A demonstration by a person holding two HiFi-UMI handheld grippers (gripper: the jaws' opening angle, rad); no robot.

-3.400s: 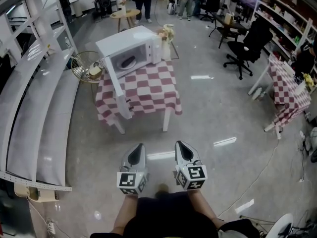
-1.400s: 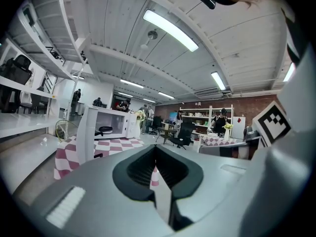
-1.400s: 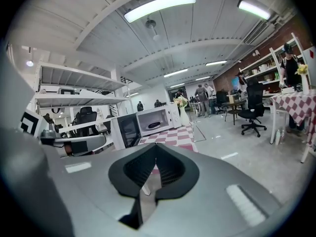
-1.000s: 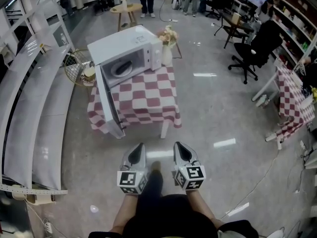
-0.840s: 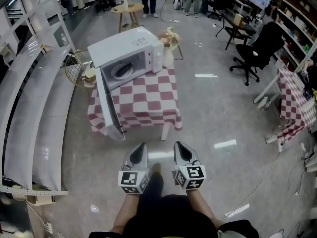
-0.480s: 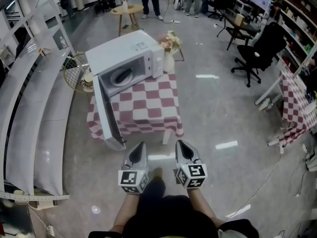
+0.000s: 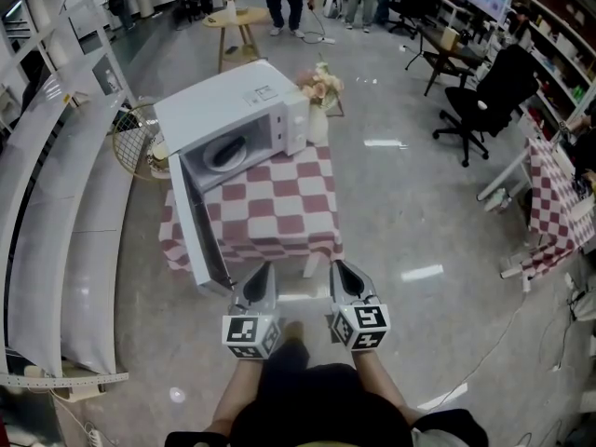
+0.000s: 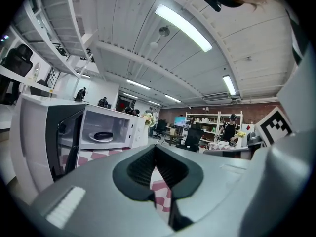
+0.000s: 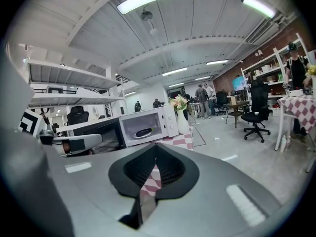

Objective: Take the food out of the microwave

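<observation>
A white microwave (image 7: pixel 237 110) stands on a table with a red-and-white checked cloth (image 7: pixel 279 203), its door (image 7: pixel 197 231) swung wide open toward me. Inside lies a dark piece of food on a white plate (image 7: pixel 223 153), also seen in the left gripper view (image 8: pixel 102 136) and the right gripper view (image 9: pixel 144 131). My left gripper (image 7: pixel 263 271) and right gripper (image 7: pixel 341 268) hang side by side just short of the table's near edge. Both are shut with nothing in them. The left gripper (image 8: pixel 155 149) and the right gripper (image 9: pixel 156 149) point toward the microwave from a distance.
A vase of flowers (image 7: pixel 318 87) stands beside the microwave's right side. Left of the table are a wire basket (image 7: pixel 140 130) and long white shelving (image 7: pixel 56 203). An office chair (image 7: pixel 477 96), a second checked table (image 7: pixel 551 203) and people stand farther off.
The table and microwave have come nearer in the head view as I walk toward them. Both grippers stay shut and side by side, now near the table's front edge.
</observation>
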